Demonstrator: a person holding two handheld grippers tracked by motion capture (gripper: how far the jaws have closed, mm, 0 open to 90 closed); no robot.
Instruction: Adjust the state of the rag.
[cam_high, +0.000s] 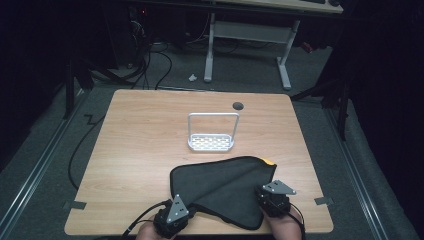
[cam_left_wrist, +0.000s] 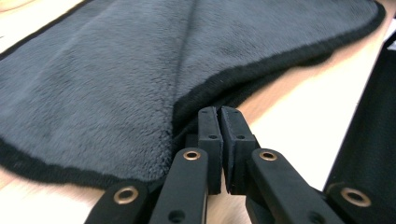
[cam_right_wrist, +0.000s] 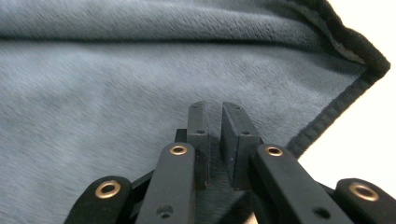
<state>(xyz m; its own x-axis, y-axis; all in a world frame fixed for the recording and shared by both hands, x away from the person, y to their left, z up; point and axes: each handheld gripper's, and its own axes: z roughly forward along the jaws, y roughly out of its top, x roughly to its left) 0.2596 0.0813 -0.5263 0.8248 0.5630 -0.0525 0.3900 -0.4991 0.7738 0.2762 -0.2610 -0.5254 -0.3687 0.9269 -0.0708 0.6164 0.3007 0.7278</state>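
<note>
A dark grey fleece cloth with a black hem lies folded on the near part of the wooden table, with a small yellow tag at its far right corner. My left gripper is at the cloth's near left corner. In the left gripper view the cloth runs up to that gripper, whose jaws are pressed together on the hem. My right gripper rests at the cloth's right side. In the right gripper view its jaws stand almost together, pinching the cloth.
A white wire rack with an upright handle stands at the table's middle, just beyond the cloth. A round cable hole sits near the far edge. A white-legged desk stands on the floor behind, and cables lie at the left.
</note>
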